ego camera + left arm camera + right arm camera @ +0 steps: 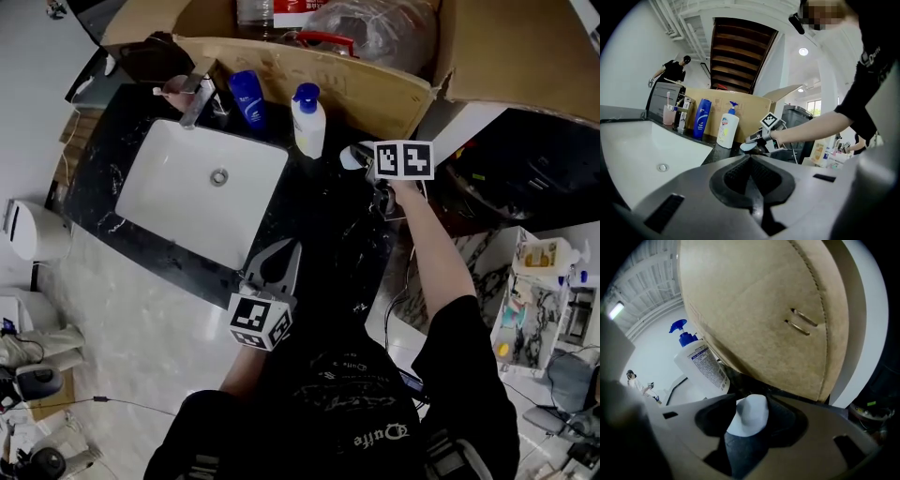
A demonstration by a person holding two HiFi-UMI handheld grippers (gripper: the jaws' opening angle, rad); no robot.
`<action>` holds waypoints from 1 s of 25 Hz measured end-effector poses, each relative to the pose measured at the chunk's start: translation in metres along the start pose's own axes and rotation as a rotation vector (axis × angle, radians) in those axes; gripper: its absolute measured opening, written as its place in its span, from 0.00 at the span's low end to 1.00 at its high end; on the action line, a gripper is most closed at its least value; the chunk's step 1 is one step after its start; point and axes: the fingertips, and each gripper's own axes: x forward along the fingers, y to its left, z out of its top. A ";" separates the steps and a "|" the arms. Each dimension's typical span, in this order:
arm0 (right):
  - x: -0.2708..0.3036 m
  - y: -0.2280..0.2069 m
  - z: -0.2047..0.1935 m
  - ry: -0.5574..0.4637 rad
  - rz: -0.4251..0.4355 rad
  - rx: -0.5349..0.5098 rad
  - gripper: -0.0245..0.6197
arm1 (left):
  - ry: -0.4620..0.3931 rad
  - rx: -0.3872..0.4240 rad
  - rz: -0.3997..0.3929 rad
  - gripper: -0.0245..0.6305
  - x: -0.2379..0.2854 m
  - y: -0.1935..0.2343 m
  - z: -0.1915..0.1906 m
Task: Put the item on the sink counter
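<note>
The right gripper [362, 158] reached out over the far right part of the black marble sink counter [319, 220], its marker cube [404, 159] turned up toward the head camera. Its jaws stood spread, with a pale blue rounded item [750, 414] between them; dark gaps showed on both sides of the item in the right gripper view, so the pads did not seem to press on it. In the head view the pale blue rounded item [348, 156] sat low at the counter's back edge, just right of the white pump bottle with a blue cap [307, 120] and close in front of the brown cardboard box [375, 89]. Whether it rested on the stone could not be told.

The left gripper [284, 249] hung nearer the person, over the front edge of the counter and just right of the white rectangular basin [187, 187]. Its jaws were pressed together with nothing between them, as the left gripper view showed.

Behind the basin stood a chrome tap [197, 101], a pink cup [669, 114] and a dark blue bottle [248, 97] left of the pump bottle
</note>
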 end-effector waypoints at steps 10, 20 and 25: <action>-0.003 -0.012 -0.003 -0.006 -0.050 -0.027 0.39 | 0.002 0.002 -0.020 0.05 0.008 -0.007 0.002; -0.024 0.007 0.006 -0.100 -0.045 -0.191 0.41 | -0.012 0.007 -0.028 0.05 0.010 -0.013 0.006; -0.057 0.030 -0.006 -0.172 -0.033 -0.271 0.41 | -0.027 0.016 -0.027 0.05 0.006 -0.016 0.008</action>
